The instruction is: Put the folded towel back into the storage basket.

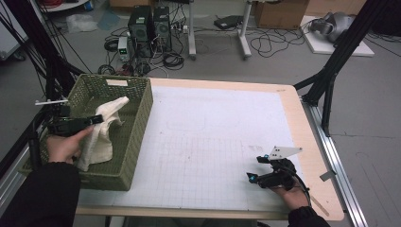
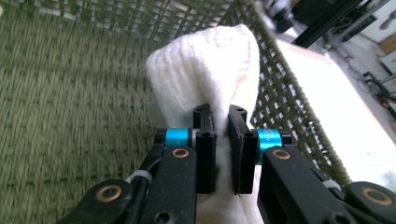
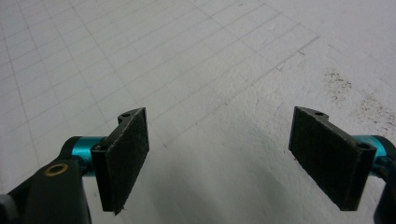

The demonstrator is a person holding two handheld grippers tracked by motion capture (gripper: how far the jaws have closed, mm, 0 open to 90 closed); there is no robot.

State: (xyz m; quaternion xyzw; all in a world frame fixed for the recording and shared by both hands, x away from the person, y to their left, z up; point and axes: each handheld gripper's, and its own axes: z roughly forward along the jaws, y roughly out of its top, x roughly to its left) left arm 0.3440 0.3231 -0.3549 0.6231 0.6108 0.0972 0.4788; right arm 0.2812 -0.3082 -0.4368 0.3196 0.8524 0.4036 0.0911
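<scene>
A white cloth hangs inside the green woven basket at the table's left. My left gripper is shut on the cloth above the basket floor. In the left gripper view the cloth bulges up between the two black jaws of the left gripper, which pinch a fold of it. My right gripper rests low over the white gridded mat near the front right corner. In the right gripper view the right gripper stands wide open, with bare mat between its pads.
The basket wall rises close to the right of the held cloth. Black frame posts stand at the table's right edge and at the far left. Computers and cables lie on the floor beyond the table.
</scene>
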